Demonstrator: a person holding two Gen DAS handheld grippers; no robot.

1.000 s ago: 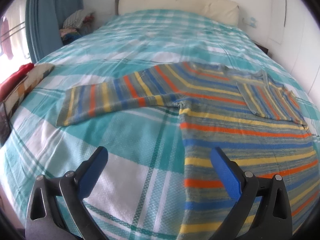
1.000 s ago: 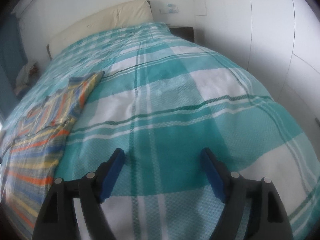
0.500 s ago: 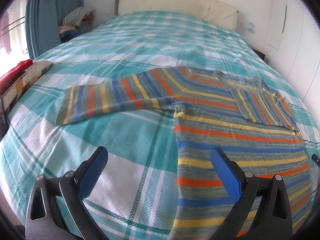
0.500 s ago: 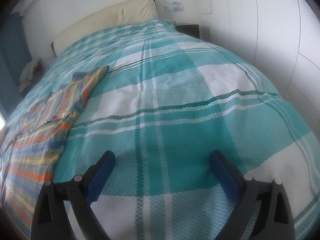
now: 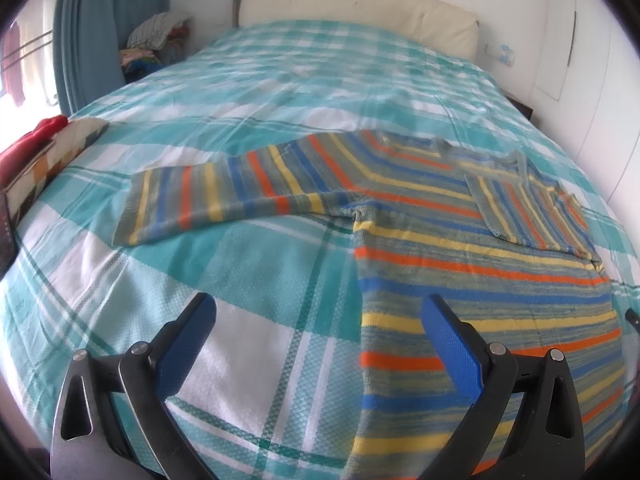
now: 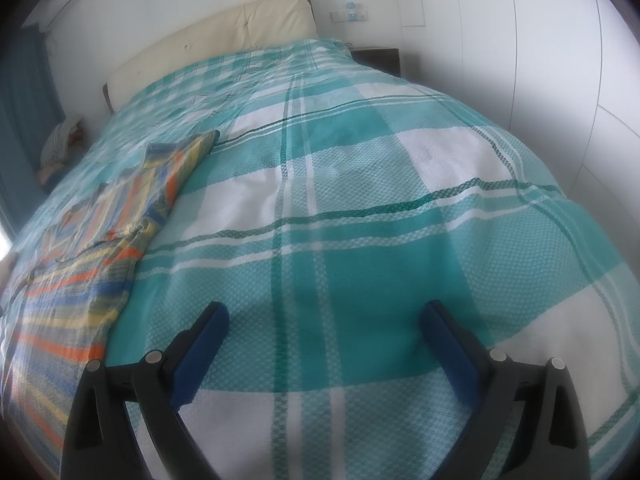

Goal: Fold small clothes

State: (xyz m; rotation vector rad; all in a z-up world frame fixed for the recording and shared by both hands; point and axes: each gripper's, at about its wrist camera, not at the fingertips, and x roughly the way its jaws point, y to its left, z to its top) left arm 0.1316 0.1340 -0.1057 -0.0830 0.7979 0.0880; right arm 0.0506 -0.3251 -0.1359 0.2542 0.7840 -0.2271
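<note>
A striped knit sweater (image 5: 460, 248) in grey, orange, blue and yellow lies flat on the bed. Its left sleeve (image 5: 224, 196) stretches out to the left; its right sleeve (image 5: 524, 208) is folded in over the chest. My left gripper (image 5: 318, 316) is open and empty, hovering over the bedspread at the sweater's lower left edge. My right gripper (image 6: 324, 320) is open and empty above bare bedspread, to the right of the sweater (image 6: 100, 240).
A teal and white plaid bedspread (image 5: 248, 280) covers the bed, with a cream headboard (image 5: 360, 8) at the far end. Folded fabric and a red item (image 5: 44, 136) lie at the left edge. Clothes are piled (image 5: 156, 40) by blue curtains. White wardrobe doors (image 6: 560, 60) stand right.
Both grippers have drawn back and lifted a little, so more of the sweater and bed show. Both stay open and empty. The sweater has not moved.
</note>
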